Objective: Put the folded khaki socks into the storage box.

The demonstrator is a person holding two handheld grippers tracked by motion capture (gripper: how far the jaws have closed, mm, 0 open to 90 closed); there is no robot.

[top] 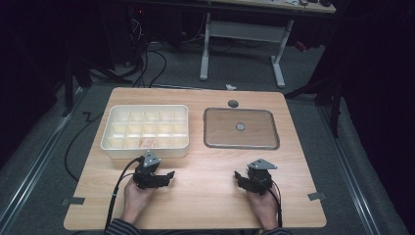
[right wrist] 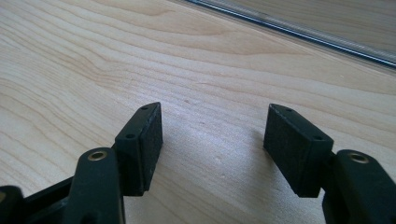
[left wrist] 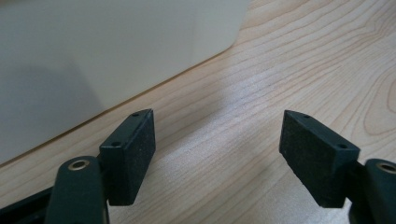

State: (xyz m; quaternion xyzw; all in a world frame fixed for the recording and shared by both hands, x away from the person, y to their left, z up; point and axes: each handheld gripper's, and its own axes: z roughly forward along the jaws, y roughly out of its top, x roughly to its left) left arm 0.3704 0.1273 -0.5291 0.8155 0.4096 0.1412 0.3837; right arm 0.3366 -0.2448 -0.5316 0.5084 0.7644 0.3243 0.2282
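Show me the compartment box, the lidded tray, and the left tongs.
compartment box [top: 145, 152], high view, on its near wall
lidded tray [top: 211, 128], high view, on the lid's left part
left tongs [left wrist: 217, 149], left gripper view, midway between fingertips

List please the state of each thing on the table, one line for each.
Left gripper: open, nothing between the jaws, near the box.
Right gripper: open, nothing between the jaws, over bare wood.
Box: upright, no lid, one small pale thing in a front compartment.
Tray: flat on the table, one small round thing at its middle.
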